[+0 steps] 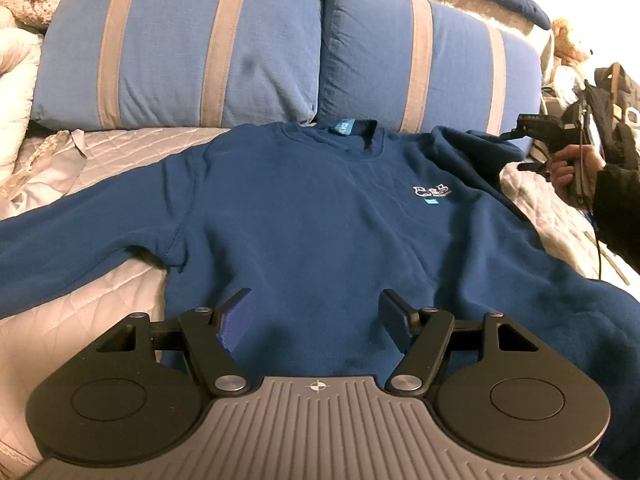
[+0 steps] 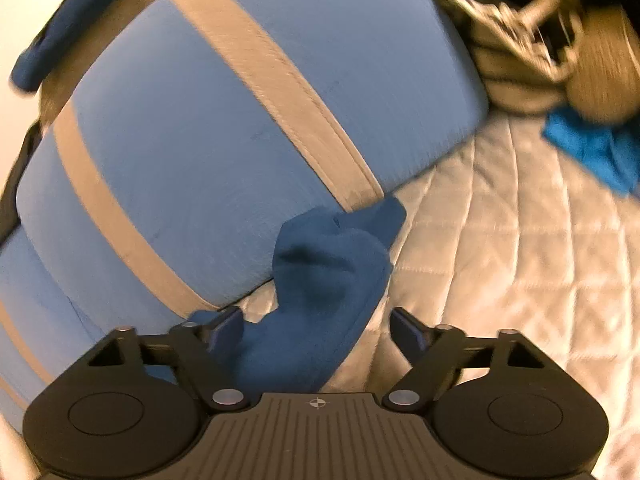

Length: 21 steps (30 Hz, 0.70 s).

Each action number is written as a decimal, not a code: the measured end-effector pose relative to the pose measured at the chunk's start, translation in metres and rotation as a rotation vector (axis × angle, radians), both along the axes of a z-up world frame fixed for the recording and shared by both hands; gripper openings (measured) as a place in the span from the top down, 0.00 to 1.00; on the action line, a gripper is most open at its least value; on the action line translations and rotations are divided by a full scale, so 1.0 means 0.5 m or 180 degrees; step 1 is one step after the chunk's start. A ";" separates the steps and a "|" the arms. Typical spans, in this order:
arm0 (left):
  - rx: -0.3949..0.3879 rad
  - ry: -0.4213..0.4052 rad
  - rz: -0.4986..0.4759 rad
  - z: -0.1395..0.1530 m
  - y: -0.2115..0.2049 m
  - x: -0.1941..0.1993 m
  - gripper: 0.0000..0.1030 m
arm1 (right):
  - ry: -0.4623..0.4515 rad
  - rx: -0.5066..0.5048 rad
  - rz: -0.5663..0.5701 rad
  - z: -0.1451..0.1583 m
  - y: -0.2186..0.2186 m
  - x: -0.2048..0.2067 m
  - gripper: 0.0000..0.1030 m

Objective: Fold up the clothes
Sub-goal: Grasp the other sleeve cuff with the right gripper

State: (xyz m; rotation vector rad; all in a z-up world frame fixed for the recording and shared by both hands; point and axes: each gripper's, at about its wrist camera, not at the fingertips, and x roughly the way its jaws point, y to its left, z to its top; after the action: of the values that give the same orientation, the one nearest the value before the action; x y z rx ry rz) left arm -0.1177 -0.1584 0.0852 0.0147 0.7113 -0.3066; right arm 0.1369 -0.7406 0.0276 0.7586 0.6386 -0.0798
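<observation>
Blue sweatshirt (image 1: 320,216) spread front-up on the bed (image 1: 120,144), collar far, hem near, long axis running near to far. Left claw (image 1: 318,320) released, hovering over the hem. Right claw (image 2: 316,332) released too, nearer the bunched right sleeve (image 2: 332,272) just ahead. Sleeve end crumpled, right view blurred.

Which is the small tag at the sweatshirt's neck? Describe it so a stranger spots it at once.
Start at the two blue pillows with grey stripes at the head of the bed. Below them the dark blue sweatshirt lies front up on the quilt. At the back of its collar sits the tag: light turquoise, brighter than the fabric around it, and higher than the white chest logo.
</observation>
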 end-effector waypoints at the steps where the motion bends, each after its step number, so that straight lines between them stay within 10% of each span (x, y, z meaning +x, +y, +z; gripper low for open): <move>1: -0.0003 0.0002 -0.0001 0.000 0.001 0.001 0.34 | 0.0009 0.0053 -0.0007 -0.003 -0.001 0.002 0.34; 6: -0.0012 0.0025 0.0001 -0.001 0.003 0.002 0.40 | 0.0031 0.0039 -0.0006 -0.002 0.006 0.003 0.83; 21: 0.0117 -0.0012 -0.0031 0.000 -0.010 -0.003 0.40 | -0.0130 -0.0705 0.0579 0.081 0.098 -0.080 0.89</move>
State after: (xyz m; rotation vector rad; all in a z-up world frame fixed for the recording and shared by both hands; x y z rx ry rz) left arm -0.1193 -0.1636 0.0853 0.0538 0.7133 -0.3028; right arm 0.0969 -0.6917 0.0681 0.4851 0.6453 0.0316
